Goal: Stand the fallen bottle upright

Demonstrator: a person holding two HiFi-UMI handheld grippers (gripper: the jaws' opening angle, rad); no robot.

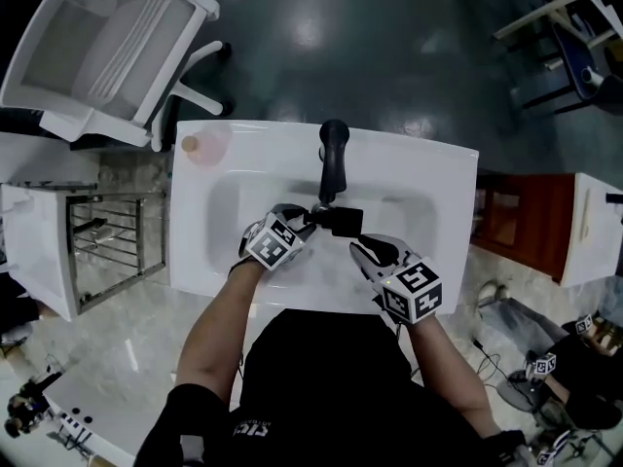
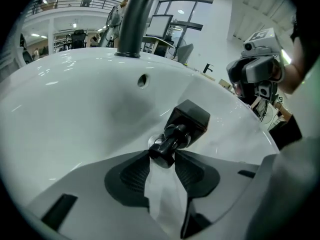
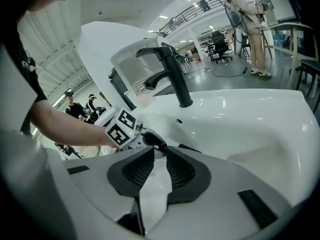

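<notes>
Your left claw is clamped on the neck of the black bottle. The bottle lies on its side in the white sink, its body stretching away beyond the claw's tips. Your right claw hangs just beside the left one, jaws slightly apart and empty.

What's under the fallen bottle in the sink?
White basin. The drain shows partly beside the neck of the bottle; the rest of it is covered by the bottle.

One bottle, one faucet, two hand-held grippers
</notes>
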